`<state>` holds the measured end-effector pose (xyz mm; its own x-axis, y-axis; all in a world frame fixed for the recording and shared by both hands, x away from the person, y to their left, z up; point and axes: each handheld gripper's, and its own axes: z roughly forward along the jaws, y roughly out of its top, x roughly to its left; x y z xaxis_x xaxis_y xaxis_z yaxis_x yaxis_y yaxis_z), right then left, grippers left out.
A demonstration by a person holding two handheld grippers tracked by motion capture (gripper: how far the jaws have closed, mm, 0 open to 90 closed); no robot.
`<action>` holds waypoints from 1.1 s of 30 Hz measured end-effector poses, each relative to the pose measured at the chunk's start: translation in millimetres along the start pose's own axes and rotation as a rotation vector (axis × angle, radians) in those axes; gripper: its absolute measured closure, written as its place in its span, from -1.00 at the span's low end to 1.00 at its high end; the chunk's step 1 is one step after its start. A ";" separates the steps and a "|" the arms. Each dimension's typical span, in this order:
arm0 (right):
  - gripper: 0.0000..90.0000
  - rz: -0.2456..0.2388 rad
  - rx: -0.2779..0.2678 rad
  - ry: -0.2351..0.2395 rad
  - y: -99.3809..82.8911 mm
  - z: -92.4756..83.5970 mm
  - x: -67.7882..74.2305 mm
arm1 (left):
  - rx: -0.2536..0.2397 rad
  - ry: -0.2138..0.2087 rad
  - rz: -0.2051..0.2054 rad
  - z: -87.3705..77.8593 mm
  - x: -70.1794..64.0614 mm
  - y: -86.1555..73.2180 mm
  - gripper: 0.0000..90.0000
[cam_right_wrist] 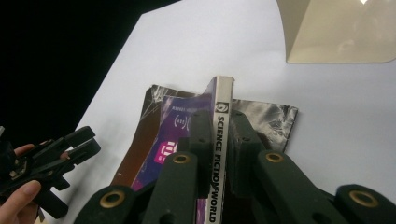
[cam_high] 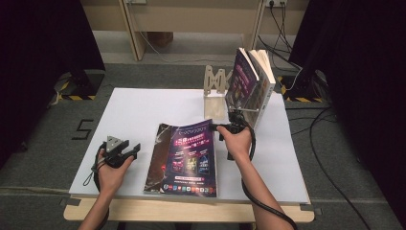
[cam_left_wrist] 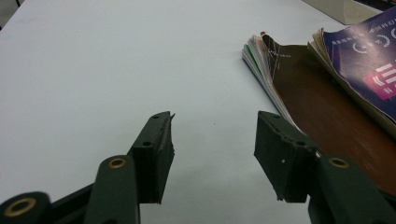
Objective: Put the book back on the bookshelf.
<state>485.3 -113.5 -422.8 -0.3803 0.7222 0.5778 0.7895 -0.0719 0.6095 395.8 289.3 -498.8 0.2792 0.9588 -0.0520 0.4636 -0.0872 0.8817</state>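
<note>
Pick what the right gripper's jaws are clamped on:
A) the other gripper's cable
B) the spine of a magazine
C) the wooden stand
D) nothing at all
B: in the right gripper view, the right gripper has both jaws pressed against the white spine of the magazine, which is printed with lettering and runs up between them.

We've got both forearms coming in from the bottom of the high view. Our left hand [cam_high: 111, 173] sits low on the left side, wrapped round the left gripper [cam_high: 131, 151], which points forward and a bit to the right, jaws spread wide with nothing between them. Our right arm reaches further forward, wrist angled inward, hand [cam_high: 238, 142] curled over the right gripper [cam_high: 224, 128]. In the right gripper view its jaws are clamped tight on a thin spine, with our left fingers [cam_right_wrist: 24, 191] showing at the lower left.
</note>
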 end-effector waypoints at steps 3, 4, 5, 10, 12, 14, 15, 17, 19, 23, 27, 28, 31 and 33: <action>0.85 -0.003 -0.015 0.005 1.5 -2.9 2.5 | 0.004 0.002 0.030 -0.3 -2.5 -0.1 0.03; 0.85 -0.008 -0.021 0.005 2.2 -4.2 3.2 | 0.001 0.003 0.036 -0.3 -3.1 -0.2 0.03; 0.85 -0.017 -0.026 0.005 3.0 -5.4 3.4 | -0.001 0.004 0.037 -0.3 -3.4 -0.3 0.04; 0.86 -0.024 -0.037 -0.014 6.1 -12.8 6.8 | 0.002 0.008 0.039 -0.1 -3.6 -0.3 0.05; 0.86 -0.033 -0.045 -0.017 7.4 -15.7 7.8 | 0.002 0.009 0.044 -0.2 -4.2 -0.4 0.06; 0.86 -0.037 -0.051 -0.021 8.7 -19.0 9.4 | 0.001 0.010 0.046 -0.1 -4.5 -0.4 0.06; 0.86 -0.044 -0.055 -0.019 9.1 -19.9 9.7 | 0.001 0.010 0.045 -0.1 -4.4 -0.4 0.06; 0.86 -0.044 -0.065 -0.024 9.7 -23.2 11.7 | 0.002 0.009 0.043 0.0 -4.1 -0.4 0.06; 0.86 -0.063 -0.080 -0.032 10.7 -26.0 12.8 | 0.003 0.008 0.041 0.2 -4.0 -0.3 0.06; 0.86 -0.068 -0.101 -0.032 12.9 -31.7 15.0 | 0.005 0.008 0.039 0.3 -3.9 -0.2 0.07; 0.86 -0.074 -0.123 -0.029 14.1 -37.5 17.0 | 0.001 0.012 0.037 -0.2 -3.6 -0.4 0.08; 0.86 -0.074 -0.125 -0.029 14.2 -38.6 17.5 | 0.000 0.012 0.038 -0.2 -3.6 -0.5 0.08; 0.86 -0.082 -0.135 -0.031 14.5 -41.2 19.0 | 0.003 0.013 0.038 0.0 -3.7 -0.4 0.08; 0.86 -0.074 -0.136 -0.029 14.8 -42.9 20.5 | 0.002 0.014 0.039 -0.1 -3.9 -0.4 0.08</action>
<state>468.5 -129.3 -378.7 -0.4196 0.7481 0.5141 0.6864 -0.1091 0.7190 394.5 285.6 -499.0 0.2855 0.9583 -0.0116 0.4544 -0.1247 0.8820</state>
